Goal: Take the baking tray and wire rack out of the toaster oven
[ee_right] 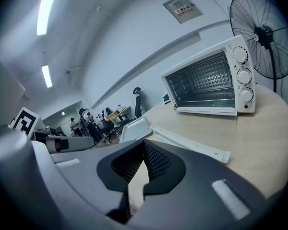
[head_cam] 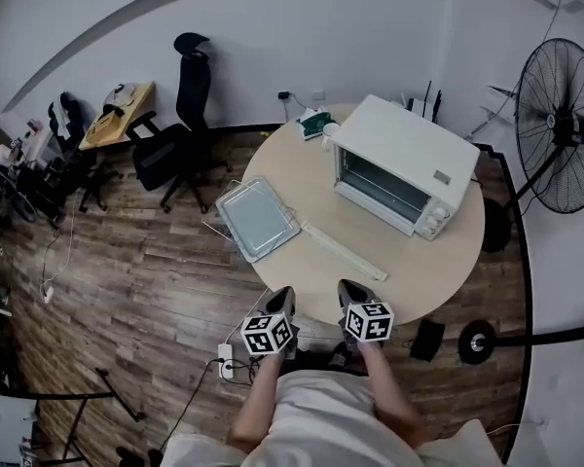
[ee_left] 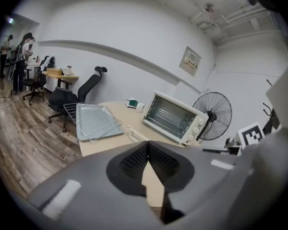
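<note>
The baking tray [head_cam: 260, 216] and wire rack [ee_left: 70, 112] lie stacked on the table [head_cam: 448, 251] beside the toaster oven [head_cam: 409, 159]. The left claw [ee_left: 148, 145] and right claw [ee_right: 144, 145] are closed, empty.

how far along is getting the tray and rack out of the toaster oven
Done, it seems: the baking tray and wire rack lie stacked on the table beside the toaster oven, whose open cavity looks empty. In hand: nothing; the left gripper and right gripper are shut and empty. To do: nothing that shows.
</note>
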### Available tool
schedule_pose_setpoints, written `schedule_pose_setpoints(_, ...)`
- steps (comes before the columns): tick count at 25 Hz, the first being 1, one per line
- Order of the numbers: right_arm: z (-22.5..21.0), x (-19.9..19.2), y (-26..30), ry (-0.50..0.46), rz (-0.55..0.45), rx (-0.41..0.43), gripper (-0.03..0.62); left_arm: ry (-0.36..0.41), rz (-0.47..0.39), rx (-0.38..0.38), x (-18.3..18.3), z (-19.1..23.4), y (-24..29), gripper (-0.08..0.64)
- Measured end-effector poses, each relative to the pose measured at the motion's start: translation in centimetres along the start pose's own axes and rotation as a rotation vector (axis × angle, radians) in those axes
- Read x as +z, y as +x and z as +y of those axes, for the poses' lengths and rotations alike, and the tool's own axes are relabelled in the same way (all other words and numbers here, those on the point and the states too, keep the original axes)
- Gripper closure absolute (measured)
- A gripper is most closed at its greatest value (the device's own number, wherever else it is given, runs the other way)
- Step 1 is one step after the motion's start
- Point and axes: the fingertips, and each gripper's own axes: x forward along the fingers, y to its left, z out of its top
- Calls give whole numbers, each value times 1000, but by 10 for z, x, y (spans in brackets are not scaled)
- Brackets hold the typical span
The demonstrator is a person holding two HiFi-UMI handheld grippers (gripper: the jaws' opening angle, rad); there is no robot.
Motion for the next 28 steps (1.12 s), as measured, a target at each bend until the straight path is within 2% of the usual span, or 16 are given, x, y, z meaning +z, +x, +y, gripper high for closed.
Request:
schedule_pose_setpoints(3,3,0,2,-8,9,9,598,9,15,2,-2,1,-2,505)
schedule_pose_setpoints(6,12,-3,4,-59,23,35,597,-3,17,3,-4,4,-6,505)
schedule_pose_setpoints(9,18,1,5,-84,-1,58,597,-12,9,8,-5,7,-7,505)
schedule_pose_setpoints(19,24,10,6,-91,-30,58,598,66,-10,51,7,21,-13,505)
schedule_pose_setpoints(28,35,11,7,-124,-28,75,597,49,-18,57,10,29,-17,505)
